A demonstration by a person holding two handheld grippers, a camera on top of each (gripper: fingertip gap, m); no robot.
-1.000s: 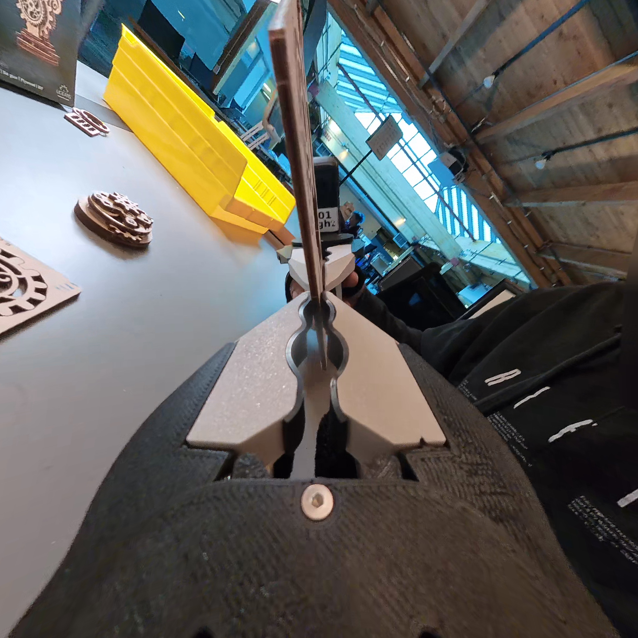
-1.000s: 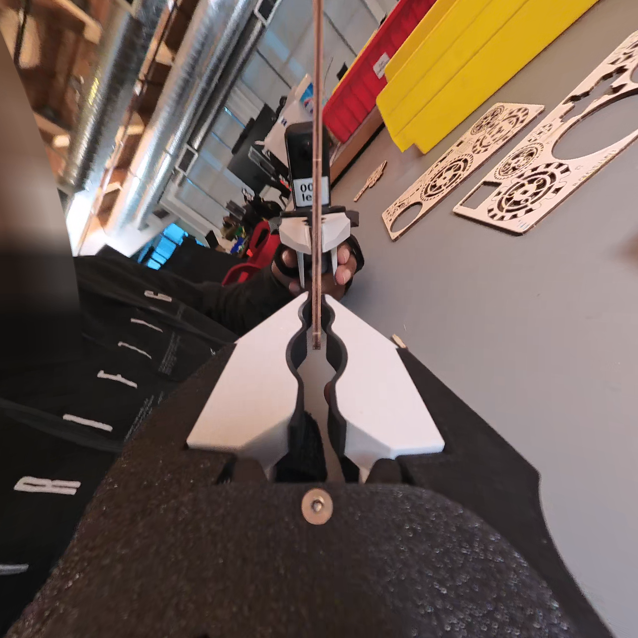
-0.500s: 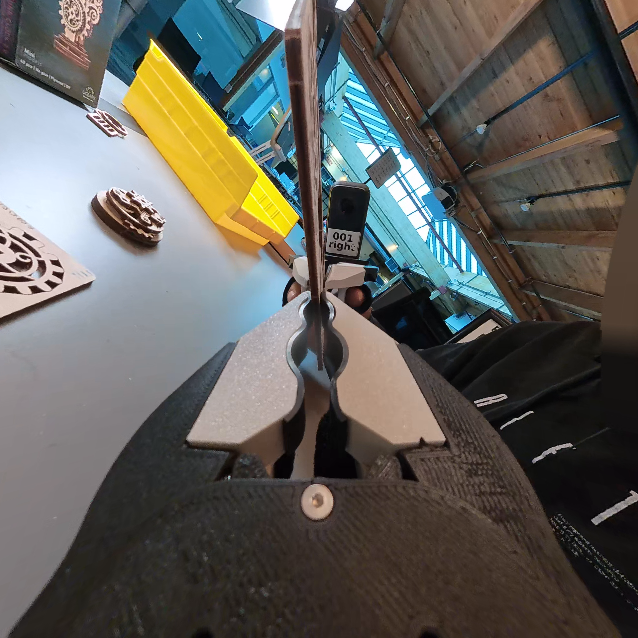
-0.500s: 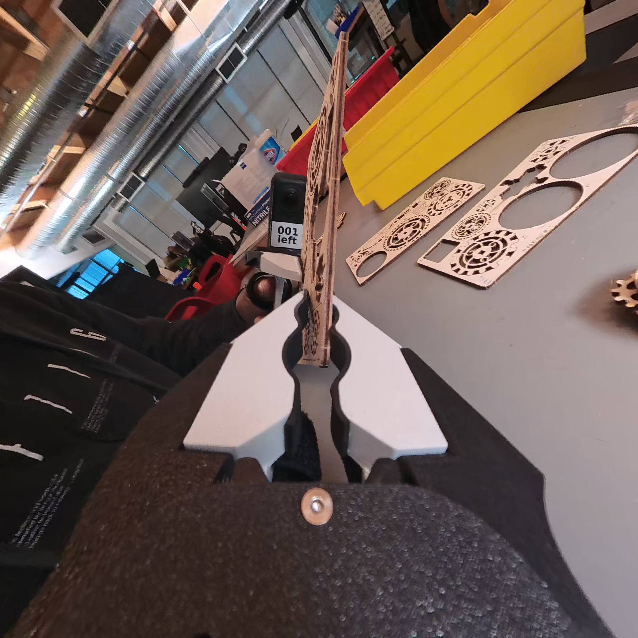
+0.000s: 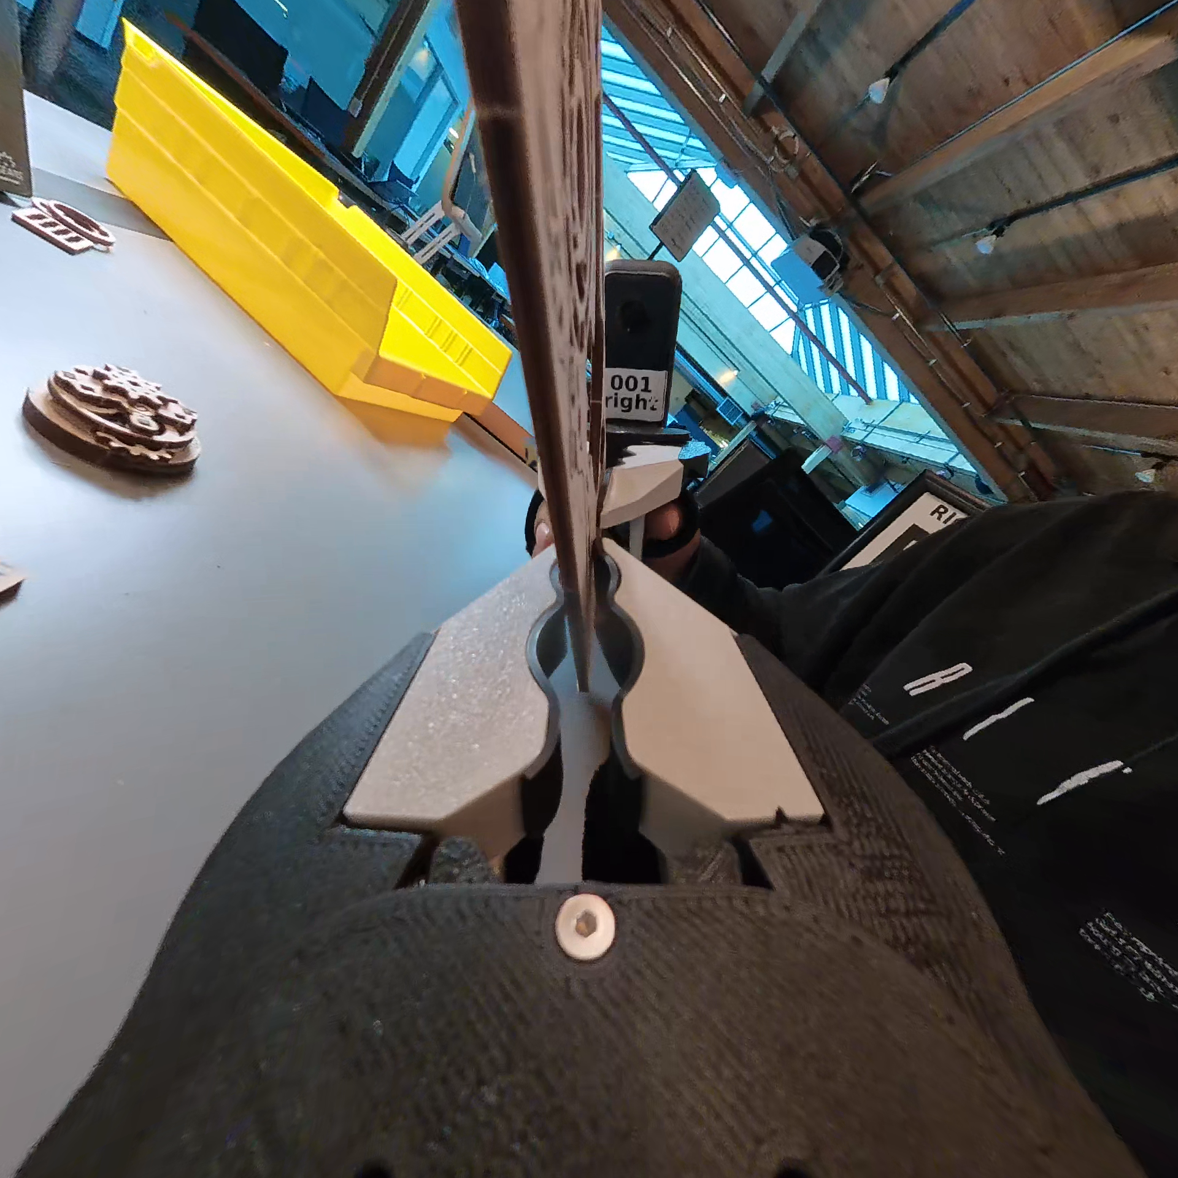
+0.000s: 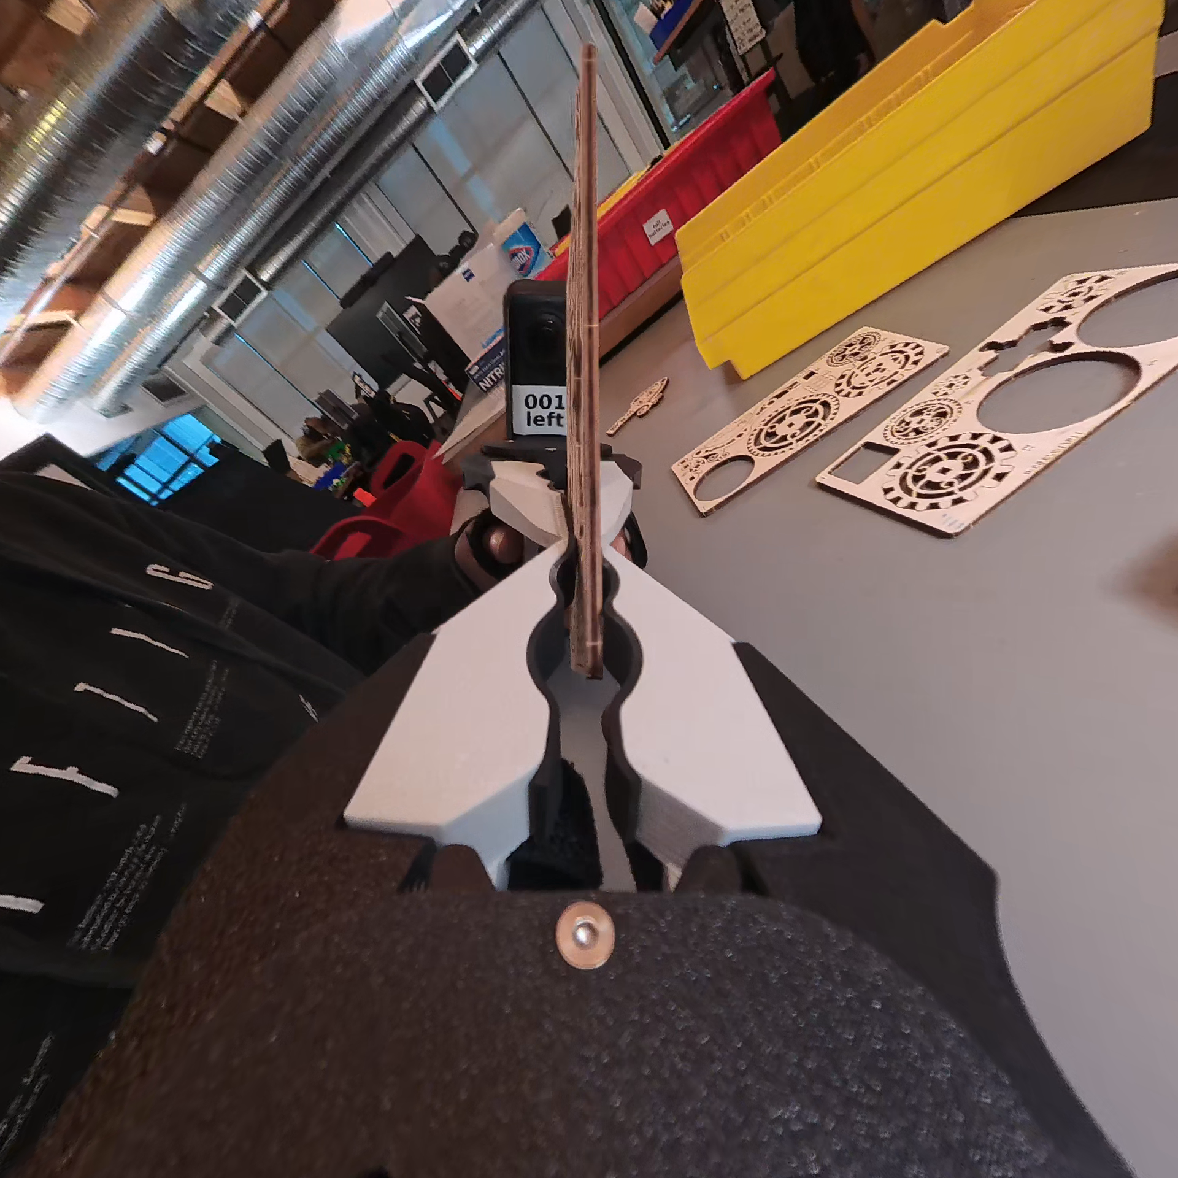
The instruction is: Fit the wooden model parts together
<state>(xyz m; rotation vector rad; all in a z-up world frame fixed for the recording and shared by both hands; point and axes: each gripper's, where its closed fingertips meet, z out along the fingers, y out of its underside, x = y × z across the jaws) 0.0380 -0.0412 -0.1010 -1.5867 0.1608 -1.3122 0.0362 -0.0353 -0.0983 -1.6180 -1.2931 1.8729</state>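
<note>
A: Two handheld grippers, one wooden sheet — who has hold of it?

B: Both. The left gripper (image 5: 581, 596) has its jaws clamped on one edge of the thin wooden sheet (image 5: 548, 268), which rises edge-on out of the jaws and past the top of the frame. The right gripper (image 6: 583, 593) is pinched onto the opposite edge, its own view showing the same board standing straight up between its fingers.

A: And the two tools relative to each other?

B: Facing, directly ahead of one another's jaws, the sheet spanning between them above the grey table (image 5: 268, 574).

A: What lies around?

B: Left of the left jaws, a round stack of wooden gears (image 5: 111, 413) rests on the table, with a yellow bin (image 5: 287, 255) beyond it. Right of the right jaws lie two flat fretwork sheets (image 6: 816, 417) with gears cut in them and round holes where parts are out, near a yellow bin (image 6: 924, 191). A person's dark sleeve (image 6: 357, 593) runs along the other side
</note>
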